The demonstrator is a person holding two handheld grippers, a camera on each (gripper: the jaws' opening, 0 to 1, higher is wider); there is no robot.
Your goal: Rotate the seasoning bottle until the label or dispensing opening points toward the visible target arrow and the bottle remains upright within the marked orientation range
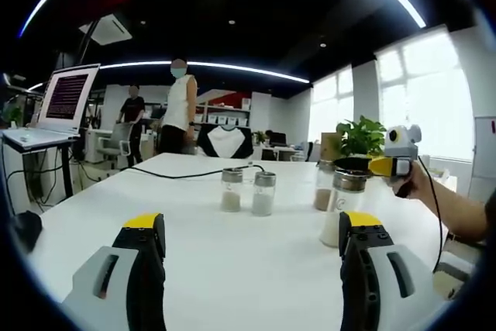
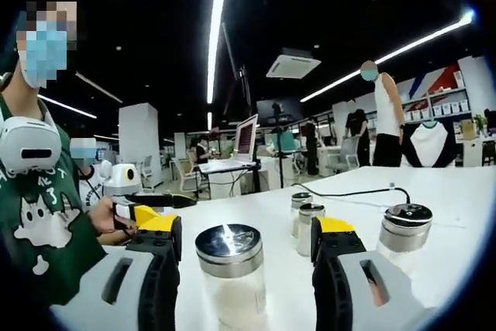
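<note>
The seasoning bottle (image 2: 229, 277) stands upright on the white tabletop (image 2: 465, 191), right between the spread jaws of the right gripper (image 2: 245, 247), untouched. Beyond that bottle stand two more jars (image 2: 306, 226). The left gripper (image 1: 252, 239) hovers wide, holding nothing.

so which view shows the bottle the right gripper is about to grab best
The right gripper view: the seasoning bottle stands close between the open jaws of the right gripper, lid clear. In the left gripper view it is smaller, beside the right gripper.
</note>
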